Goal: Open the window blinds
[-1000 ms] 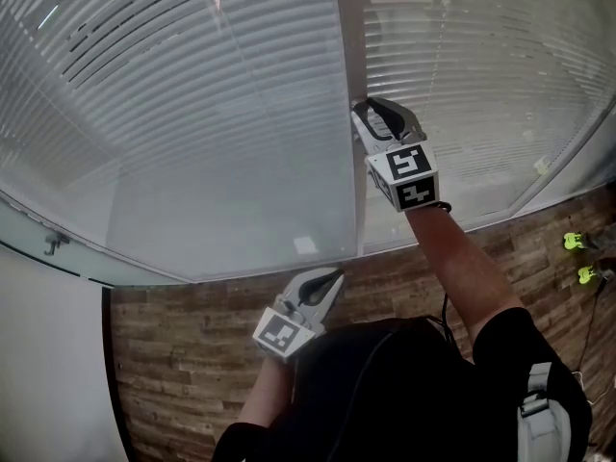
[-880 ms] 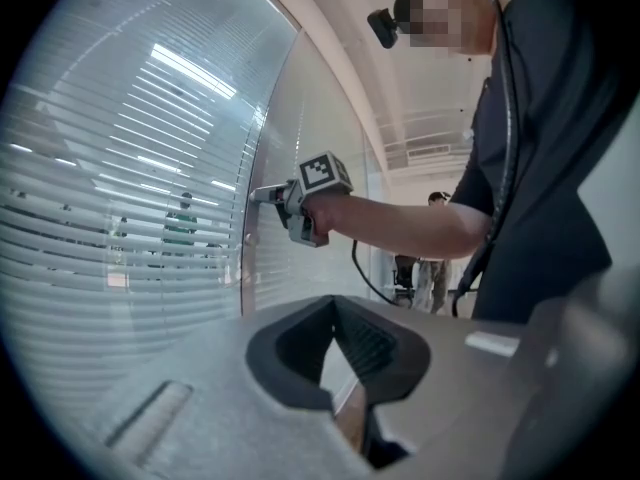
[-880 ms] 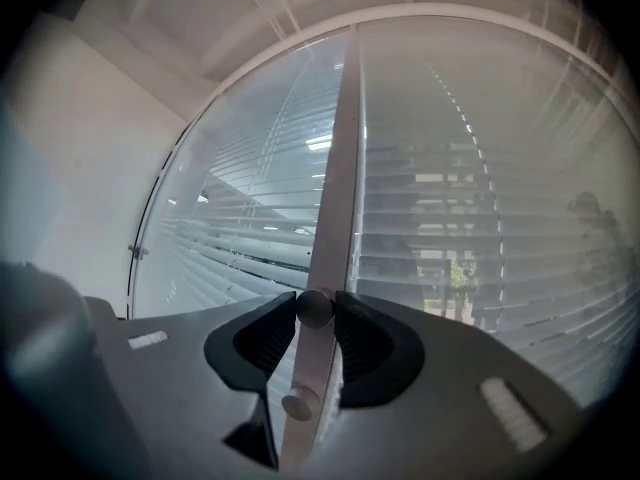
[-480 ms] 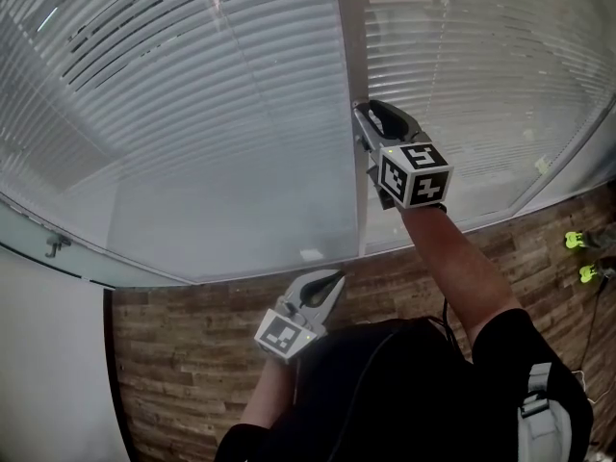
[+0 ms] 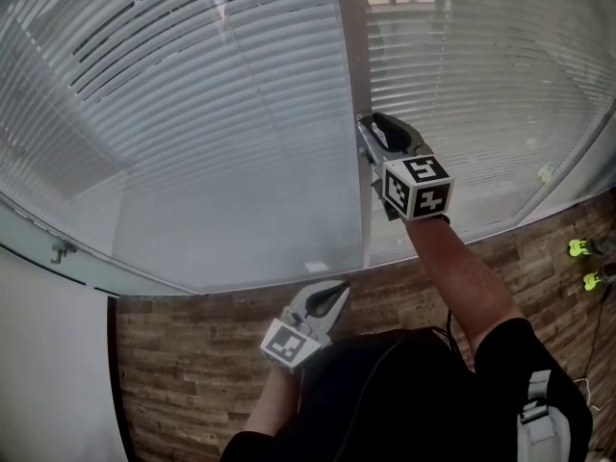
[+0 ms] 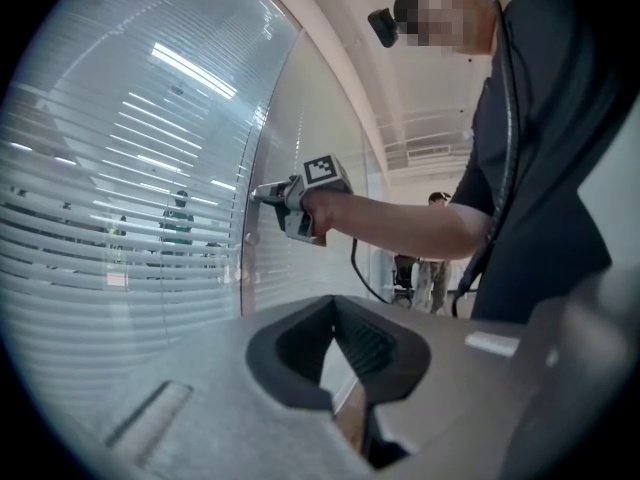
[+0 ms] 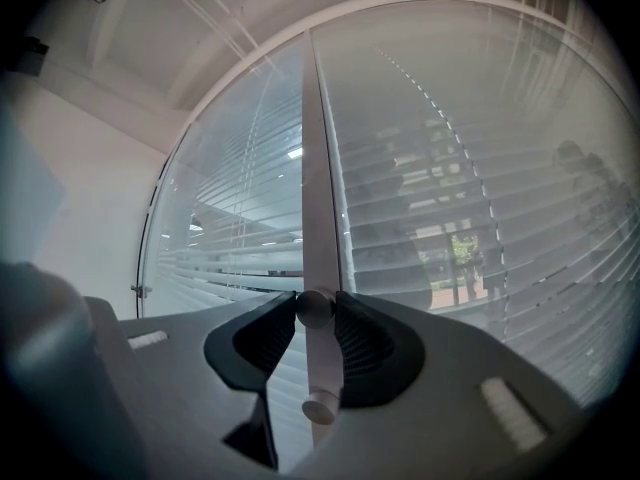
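Note:
White slatted blinds (image 5: 212, 114) hang behind glass panes on both sides of a pale upright post (image 5: 351, 65). A small round knob (image 7: 314, 306) sticks out of that post (image 7: 318, 168), with a second knob (image 7: 318, 408) just below it. My right gripper (image 7: 316, 320) points level at the post and is shut on the upper knob, one pad pressed to each side. In the head view the right gripper (image 5: 369, 138) hides the knob. My left gripper (image 5: 339, 287) hangs low near the body, shut and holding nothing, away from the glass.
Brown plank floor (image 5: 192, 373) runs along the foot of the glass wall. A metal fitting (image 5: 63, 251) sits on the glass edge at the left. Small yellow-green things (image 5: 577, 248) lie on the floor at the right. Other people stand behind (image 6: 430, 268).
My right gripper has rolled about its own line while staying on the knob, so its marker cube shows turned faces. The left gripper has hardly shifted.

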{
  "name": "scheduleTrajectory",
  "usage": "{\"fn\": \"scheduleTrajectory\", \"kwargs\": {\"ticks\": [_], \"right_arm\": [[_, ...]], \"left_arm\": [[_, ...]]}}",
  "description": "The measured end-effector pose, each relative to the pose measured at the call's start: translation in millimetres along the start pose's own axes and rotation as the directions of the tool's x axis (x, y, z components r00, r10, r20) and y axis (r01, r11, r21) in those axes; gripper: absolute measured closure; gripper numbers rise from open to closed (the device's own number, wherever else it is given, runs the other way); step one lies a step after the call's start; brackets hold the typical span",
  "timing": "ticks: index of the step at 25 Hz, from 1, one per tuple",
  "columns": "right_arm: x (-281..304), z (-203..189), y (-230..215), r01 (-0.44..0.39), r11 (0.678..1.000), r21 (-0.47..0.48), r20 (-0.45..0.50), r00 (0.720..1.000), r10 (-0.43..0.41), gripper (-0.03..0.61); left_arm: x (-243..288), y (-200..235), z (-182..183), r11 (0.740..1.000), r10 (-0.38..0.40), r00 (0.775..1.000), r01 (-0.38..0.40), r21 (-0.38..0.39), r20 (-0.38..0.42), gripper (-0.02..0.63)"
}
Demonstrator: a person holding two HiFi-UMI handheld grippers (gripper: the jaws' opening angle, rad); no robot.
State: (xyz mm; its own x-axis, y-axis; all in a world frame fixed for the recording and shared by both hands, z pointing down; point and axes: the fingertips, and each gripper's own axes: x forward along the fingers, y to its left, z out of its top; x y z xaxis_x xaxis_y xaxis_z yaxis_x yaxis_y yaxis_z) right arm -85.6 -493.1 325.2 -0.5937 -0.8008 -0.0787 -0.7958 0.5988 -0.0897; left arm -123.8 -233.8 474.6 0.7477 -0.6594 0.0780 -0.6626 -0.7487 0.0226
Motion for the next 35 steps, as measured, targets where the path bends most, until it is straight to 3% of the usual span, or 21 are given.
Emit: {"fn": "scheduleTrajectory", "kwargs": {"ticks": [5, 11, 14, 16, 21, 23, 26, 28, 31, 35], "right_arm": [[-5.0, -9.4, -3.1, 0.006, 0.999, -0.036, -0.012, 1.0, -0.006, 0.448], [-3.2, -9.1, -1.7, -0.042, 0.999, -0.019, -0.023, 0.999, 0.042, 0.421], [-7.4, -11.8, 0.0, -0.054, 0.992, -0.115, -0.041, 0.998, 0.05, 0.389], [-8.0, -10.2, 4.5, -0.063, 0.968, -0.241, -0.06, 0.997, 0.05, 0.376], [-9.3, -2.0, 18.8, -0.119, 0.819, -0.561, -0.168, 0.985, 0.028, 0.371], [-8.7, -0.3, 21.3, -0.155, 0.722, -0.675, -0.228, 0.974, -0.003, 0.372], [-6.8, -5.7, 21.2, -0.199, 0.532, -0.823, -0.275, 0.959, -0.067, 0.374], [-5.6, -7.7, 20.8, -0.21, 0.437, -0.874, -0.276, 0.957, -0.093, 0.385], [-2.8, -13.7, 19.3, -0.227, 0.36, -0.905, -0.282, 0.953, -0.11, 0.414], [-0.4, -15.7, 16.2, -0.218, 0.341, -0.914, -0.274, 0.954, -0.124, 0.443]], "left_arm": [[2.9, -4.9, -5.1, 1.0, -0.003, 1.0, 0.003, -0.026, 0.0, 0.609], [0.7, -1.2, -3.5, 1.0, 0.003, 1.0, -0.003, -0.018, -0.004, 0.609], [-1.0, -0.1, -4.4, 1.0, 0.005, 1.0, -0.005, -0.025, -0.007, 0.609], [-2.0, 1.6, -4.9, 1.0, 0.006, 1.0, -0.006, -0.023, -0.008, 0.609], [-1.7, 0.2, -5.0, 1.0, -0.002, 1.0, 0.002, -0.022, -0.009, 0.609], [-1.3, 0.0, -4.0, 1.0, -0.003, 1.0, 0.003, -0.026, -0.008, 0.609], [-1.2, -0.2, -4.0, 1.0, -0.002, 1.0, 0.002, -0.026, -0.011, 0.609], [-1.4, 0.4, -4.1, 1.0, -0.001, 1.0, 0.001, -0.025, -0.01, 0.609], [-2.0, 2.6, -4.1, 1.0, 0.003, 1.0, -0.003, -0.028, -0.008, 0.609], [-0.3, 3.3, -3.5, 1.0, 0.0, 1.0, 0.0, -0.026, -0.005, 0.61]]}}
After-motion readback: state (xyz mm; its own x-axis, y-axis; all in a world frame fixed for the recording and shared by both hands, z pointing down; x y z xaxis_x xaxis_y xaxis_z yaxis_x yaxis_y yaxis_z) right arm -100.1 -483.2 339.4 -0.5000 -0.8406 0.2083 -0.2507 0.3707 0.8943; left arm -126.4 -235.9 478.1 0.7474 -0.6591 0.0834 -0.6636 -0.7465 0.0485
